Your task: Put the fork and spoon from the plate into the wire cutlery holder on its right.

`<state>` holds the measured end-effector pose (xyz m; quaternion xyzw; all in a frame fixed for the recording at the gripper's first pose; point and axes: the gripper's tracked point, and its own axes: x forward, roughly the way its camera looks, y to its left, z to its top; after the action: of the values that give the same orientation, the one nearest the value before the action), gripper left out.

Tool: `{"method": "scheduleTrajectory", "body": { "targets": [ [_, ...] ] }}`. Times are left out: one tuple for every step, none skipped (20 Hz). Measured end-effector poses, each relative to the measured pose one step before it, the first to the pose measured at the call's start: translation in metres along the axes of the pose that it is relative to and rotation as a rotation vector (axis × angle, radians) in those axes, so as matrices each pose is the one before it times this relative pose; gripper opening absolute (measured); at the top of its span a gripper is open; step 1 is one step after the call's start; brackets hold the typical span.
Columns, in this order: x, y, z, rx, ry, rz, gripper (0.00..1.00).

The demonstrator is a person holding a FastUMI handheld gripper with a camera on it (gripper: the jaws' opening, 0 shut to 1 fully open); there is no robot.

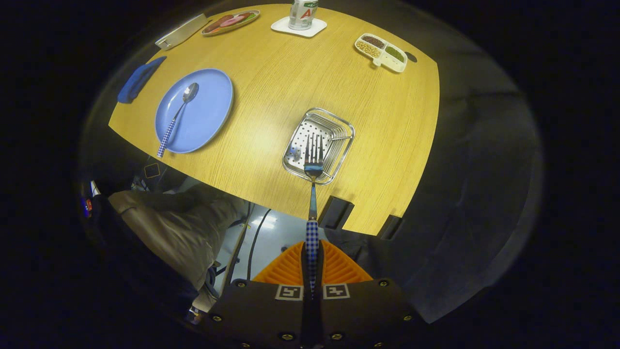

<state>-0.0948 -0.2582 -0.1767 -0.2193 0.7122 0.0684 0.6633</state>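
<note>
My gripper (312, 269) is shut on the fork (313, 194), its orange fingers (339, 269) pressing both sides of the blue-checked handle. The fork points straight ahead, and its tines hang high above the wire cutlery holder (339, 130), a silver basket with a perforated floor on the wooden table. Left of the holder sits the blue plate (206, 114). On it lies the spoon (177, 118), bowl towards the far side and checked handle sticking out over the plate's near rim.
A folded blue cloth (139, 80) lies left of the plate. At the table's far side stand a glass on a white coaster (300, 22), a divided snack dish (382, 52), a patterned oval tray (230, 22) and a silver box (181, 31). A person's trousered leg (179, 232) is below the near table edge.
</note>
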Motion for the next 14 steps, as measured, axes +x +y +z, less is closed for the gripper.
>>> {"method": "scheduleTrajectory", "body": {
  "targets": [
    [0.00097, -0.00338, 0.00254, -0.00314, 0.01354, 0.00158, 0.00],
    [0.00112, -0.00217, 0.00152, 0.00198, 0.01632, 0.00257, 0.00],
    [0.00011, -0.00203, 0.00345, -0.00404, 0.01187, 0.00447, 0.00],
    [0.00059, -0.00648, 0.00157, -0.00807, 0.01712, -0.01989, 0.01],
    [-0.00163, -0.00895, 0.00337, -0.01265, 0.01135, -0.02985, 0.01],
    [0.00161, -0.00156, 0.00463, -0.01528, 0.00850, -0.00250, 0.01],
    [0.00138, 0.00173, 0.00439, 0.00174, 0.01212, 0.01923, 0.01],
    [0.00168, 0.00296, -0.00016, 0.00819, 0.01665, 0.02050, 0.01],
    [0.00110, -0.00041, 0.00279, -0.00259, 0.01378, 0.01146, 0.01],
    [0.00216, -0.00186, 0.00247, -0.00315, 0.01552, 0.00170, 0.01],
    [0.00180, 0.00005, 0.00210, -0.00666, 0.01296, 0.00588, 0.01],
    [0.00201, 0.00124, 0.00229, -0.00579, 0.01611, 0.01384, 0.01],
    [0.00116, -0.00001, 0.00170, -0.00066, 0.01933, 0.01229, 0.01],
    [0.00209, -0.00001, 0.00238, -0.00531, 0.01769, 0.01030, 0.01]
  ]
}}
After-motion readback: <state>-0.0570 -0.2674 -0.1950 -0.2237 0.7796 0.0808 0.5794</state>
